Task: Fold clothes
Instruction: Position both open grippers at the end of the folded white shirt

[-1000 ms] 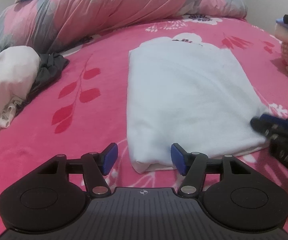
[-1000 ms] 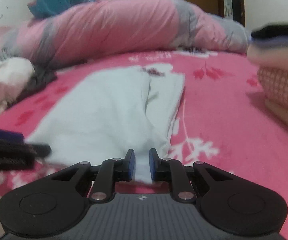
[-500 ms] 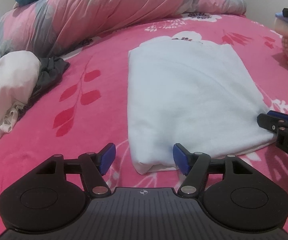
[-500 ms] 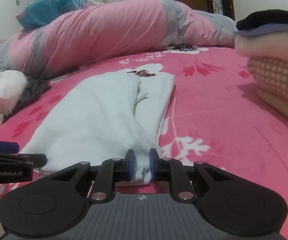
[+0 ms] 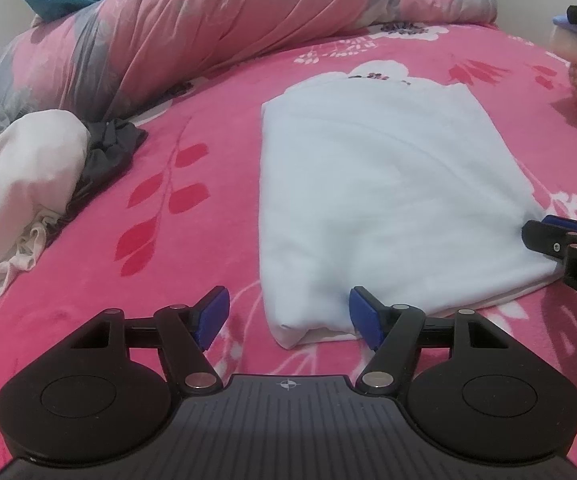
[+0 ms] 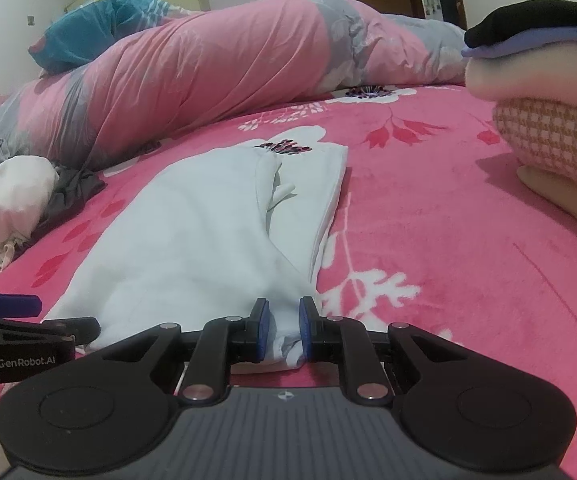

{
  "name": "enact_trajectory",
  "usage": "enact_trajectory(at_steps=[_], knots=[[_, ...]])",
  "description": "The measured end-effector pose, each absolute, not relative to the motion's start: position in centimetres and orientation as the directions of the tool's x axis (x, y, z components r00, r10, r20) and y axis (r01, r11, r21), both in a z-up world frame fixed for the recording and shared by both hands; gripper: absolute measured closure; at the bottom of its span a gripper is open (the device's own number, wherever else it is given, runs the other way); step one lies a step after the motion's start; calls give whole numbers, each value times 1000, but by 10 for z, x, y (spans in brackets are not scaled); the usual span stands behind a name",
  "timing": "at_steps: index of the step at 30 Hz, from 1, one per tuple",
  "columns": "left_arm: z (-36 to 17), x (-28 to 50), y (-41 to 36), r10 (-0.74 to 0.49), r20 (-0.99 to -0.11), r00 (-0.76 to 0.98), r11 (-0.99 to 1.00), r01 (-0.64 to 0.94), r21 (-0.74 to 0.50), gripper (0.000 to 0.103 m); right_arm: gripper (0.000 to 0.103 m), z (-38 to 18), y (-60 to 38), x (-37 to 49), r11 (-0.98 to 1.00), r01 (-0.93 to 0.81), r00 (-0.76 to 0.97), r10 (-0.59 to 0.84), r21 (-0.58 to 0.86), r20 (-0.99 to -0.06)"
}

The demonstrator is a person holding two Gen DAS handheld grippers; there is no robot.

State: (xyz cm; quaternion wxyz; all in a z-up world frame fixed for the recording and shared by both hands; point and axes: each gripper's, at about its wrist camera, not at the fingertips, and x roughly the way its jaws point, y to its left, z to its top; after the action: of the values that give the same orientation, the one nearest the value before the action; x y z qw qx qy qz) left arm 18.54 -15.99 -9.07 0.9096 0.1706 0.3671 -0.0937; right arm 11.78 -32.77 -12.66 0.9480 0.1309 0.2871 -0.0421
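A white garment (image 5: 368,180) lies folded into a long rectangle on the pink floral bedspread (image 5: 188,120). My left gripper (image 5: 288,316) stands open at the garment's near left corner. The folded edge lies between its blue pads, and the left pad is clear of the cloth. My right gripper (image 6: 284,330) is shut on the near right corner of the white garment (image 6: 192,240), with cloth bunched between its pads. Each gripper also shows in the other's view: the right gripper (image 5: 544,236) at the right edge, the left gripper (image 6: 56,316) at the left.
A heap of unfolded cream and dark grey clothes (image 5: 20,184) lies at the left. A rolled pink and grey duvet (image 5: 208,28) runs across the back of the bed. A stack of folded clothes (image 6: 552,92) stands at the right.
The left gripper's jaws have spread a little wider around the garment's near corner. The right gripper has stayed shut on its corner and settled after a small shift.
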Motion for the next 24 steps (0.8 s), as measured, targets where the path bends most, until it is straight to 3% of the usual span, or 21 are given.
enact_trajectory(at_steps=[24], knots=[[-92,184,-166,-9,-690,724,919,278,280,36,86,-127,-332,117,956,153,833,11,250,-553]])
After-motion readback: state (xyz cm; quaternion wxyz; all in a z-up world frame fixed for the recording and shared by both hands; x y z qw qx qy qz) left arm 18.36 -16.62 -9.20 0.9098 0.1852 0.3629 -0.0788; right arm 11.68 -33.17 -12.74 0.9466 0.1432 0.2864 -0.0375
